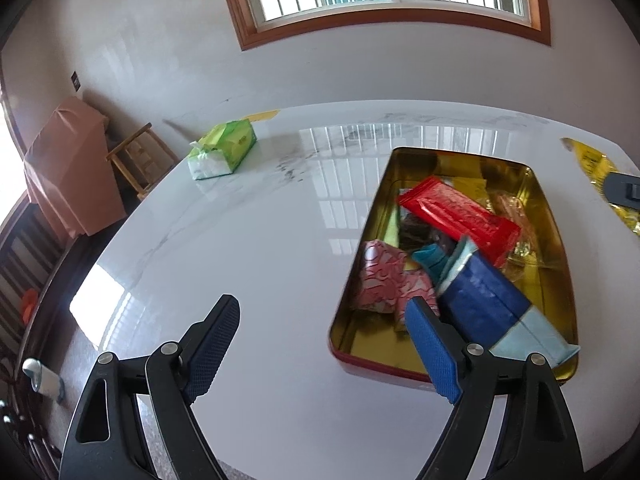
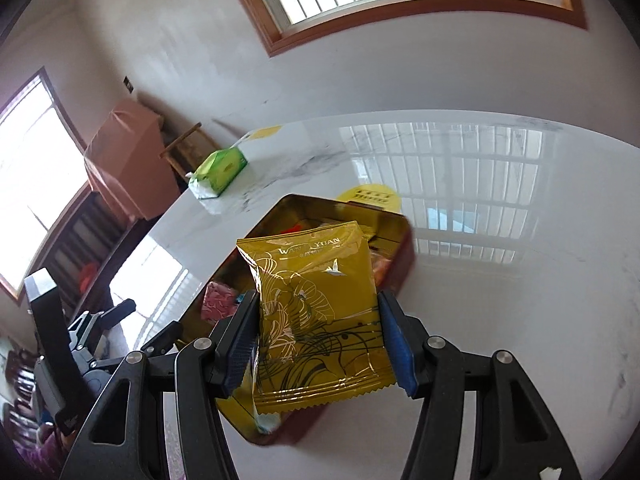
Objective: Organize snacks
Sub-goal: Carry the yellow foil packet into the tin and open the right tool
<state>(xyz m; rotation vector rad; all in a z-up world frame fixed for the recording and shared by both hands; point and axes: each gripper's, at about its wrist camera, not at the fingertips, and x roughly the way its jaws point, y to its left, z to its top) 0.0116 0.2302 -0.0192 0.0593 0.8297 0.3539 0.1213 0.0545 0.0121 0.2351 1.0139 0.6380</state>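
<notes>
A gold-lined tin (image 1: 558, 248) with a red outer wall lies on the white marble table (image 1: 256, 248). It holds a red packet (image 1: 460, 216), a blue packet (image 1: 488, 300), a pink patterned packet (image 1: 380, 280) and other snacks. My left gripper (image 1: 324, 332) is open and empty, just left of the tin's near corner. My right gripper (image 2: 320, 316) is shut on a yellow snack packet (image 2: 320, 312) and holds it above the tin (image 2: 276, 216). The same packet shows at the right edge of the left wrist view (image 1: 596, 168).
A green tissue pack (image 1: 222, 150) lies at the table's far left corner and also shows in the right wrist view (image 2: 222, 170). A round yellow sticker (image 2: 372, 196) is on the table behind the tin. A wooden chair (image 1: 140, 156) and a pink-covered cabinet (image 1: 68, 168) stand beyond the table's left edge.
</notes>
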